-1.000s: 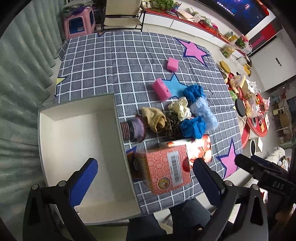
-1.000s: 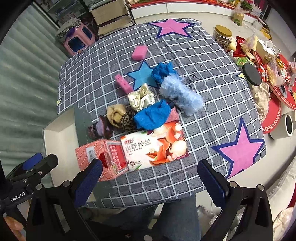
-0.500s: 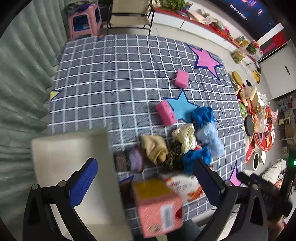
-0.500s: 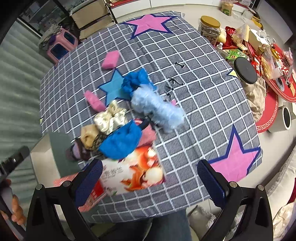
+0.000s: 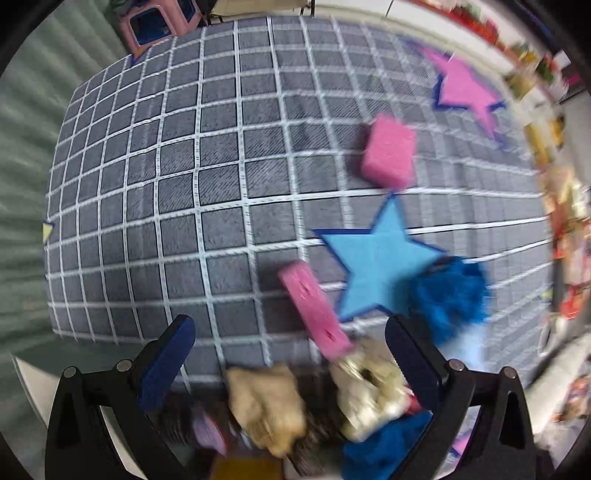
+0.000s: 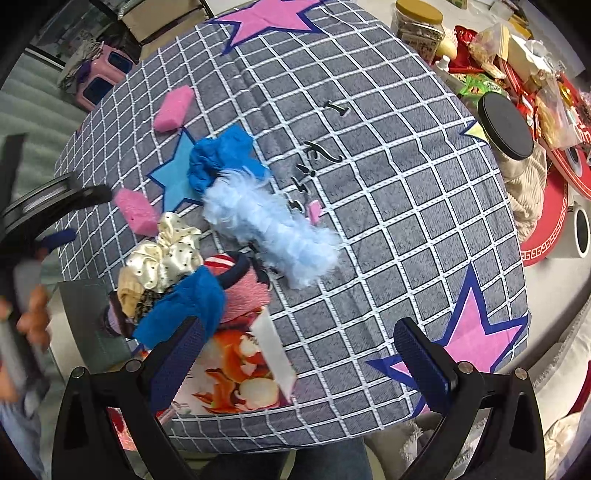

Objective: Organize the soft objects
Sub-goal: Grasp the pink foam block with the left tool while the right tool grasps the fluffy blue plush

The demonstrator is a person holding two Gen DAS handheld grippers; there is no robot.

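Soft items lie in a heap on the checked cloth. In the right wrist view: a fluffy light-blue piece (image 6: 269,229), a blue cloth (image 6: 221,157), a cream satin scrunchie (image 6: 166,254), a second blue cloth (image 6: 184,310), a pink knit piece (image 6: 242,295), two pink sponges (image 6: 173,105) (image 6: 135,210). My right gripper (image 6: 299,343) is open and empty above the table's near edge. My left gripper (image 5: 288,354) is open and empty over a long pink sponge (image 5: 314,310), a tan cloth (image 5: 266,402) and the scrunchie (image 5: 369,391); this view is blurred.
A printed tissue pack (image 6: 229,373) lies at the near edge beside a grey-walled box (image 6: 88,314). A square pink sponge (image 5: 388,151) lies further back. A side table with jars and snacks (image 6: 509,74) stands to the right. A pink stool (image 5: 155,26) is beyond the table.
Both grippers have moved forward and lower over the table. The white box and the red carton have dropped out of the left wrist view. Both stay open.
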